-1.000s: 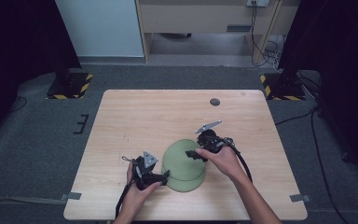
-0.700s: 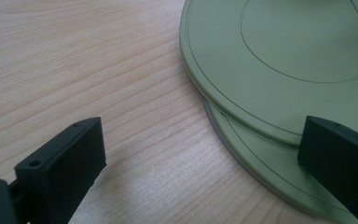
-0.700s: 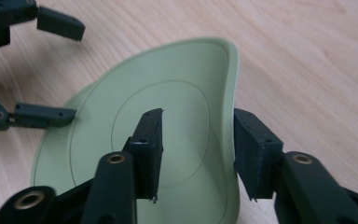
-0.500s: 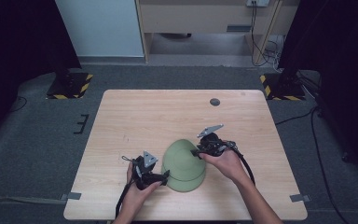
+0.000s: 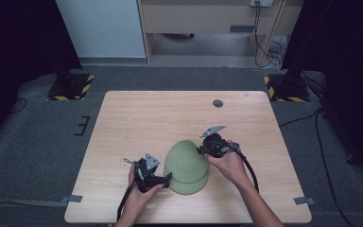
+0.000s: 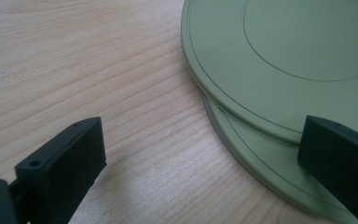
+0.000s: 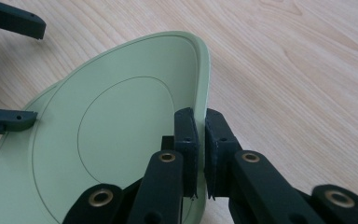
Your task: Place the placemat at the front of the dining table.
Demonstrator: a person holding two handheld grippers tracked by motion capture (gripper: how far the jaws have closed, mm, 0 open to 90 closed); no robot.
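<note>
1. Your right gripper (image 7: pixel 200 154) has just been closing, and its jaws now pinch the rim of the top green plate (image 5: pixel 187 160), one finger (image 7: pixel 185 140) on the underside face, the other outside the rim. That edge is tilted up off the table (image 5: pixel 146 118).
2. Your left gripper (image 6: pixel 200 154) is wide and holds nothing. One finger (image 6: pixel 63 158) sits over bare wood; the other finger (image 6: pixel 340 149) overhangs the plates' edge. Neither plate is between the pads.
3. The lower green plate (image 6: pixel 261 154) lies flat under the top one, peeking out on the side nearest your left fingers.
4. Risk: the right grip is a thin rim pinch near one edge. Lift fast and the plate may pivot or slide out of the pads.
5. Risk: the lower plate may drag along with the top one if they stick together.
6. Risk: the left finger over the rim could knock the stack if you close it or shift sideways.
</note>
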